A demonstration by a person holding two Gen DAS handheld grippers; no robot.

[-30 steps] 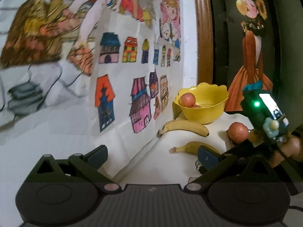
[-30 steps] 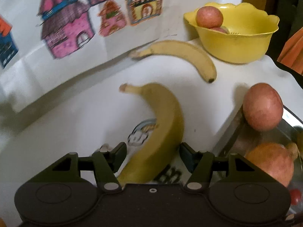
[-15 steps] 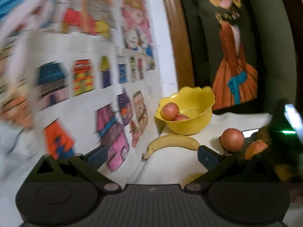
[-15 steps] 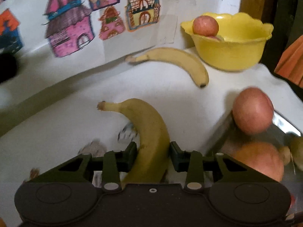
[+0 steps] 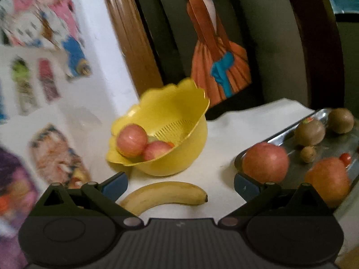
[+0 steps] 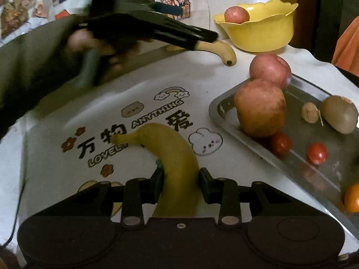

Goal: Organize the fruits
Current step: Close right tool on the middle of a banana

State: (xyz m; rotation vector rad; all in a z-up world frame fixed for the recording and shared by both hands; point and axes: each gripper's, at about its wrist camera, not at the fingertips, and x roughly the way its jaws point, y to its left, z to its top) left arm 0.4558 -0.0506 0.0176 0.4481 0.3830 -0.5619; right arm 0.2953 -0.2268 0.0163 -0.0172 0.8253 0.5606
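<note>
My right gripper (image 6: 181,179) is shut on a yellow banana (image 6: 172,152), which hangs over the printed white cloth (image 6: 67,103). A second banana (image 5: 166,196) lies on the cloth just in front of a yellow bowl (image 5: 179,157). My left gripper (image 5: 179,185) stands open above this banana, with a finger on either side and no contact that I can see. Two pink apples (image 5: 132,140) sit in the bowl. In the right wrist view the left gripper (image 6: 197,23) hovers over the second banana (image 6: 221,49), short of the bowl (image 6: 264,35).
A steel tray (image 6: 314,174) on the right carries a pomegranate (image 6: 260,107), kiwis (image 6: 338,114), cherry tomatoes (image 6: 316,153) and an orange (image 6: 352,198). A red apple (image 6: 270,69) rests at the tray's far corner. Behind stand a wall with drawings and a framed picture (image 5: 219,67).
The right gripper has shut on the near banana and raised it off the cloth. The left gripper has swung right and forward, up to the second banana and the bowl.
</note>
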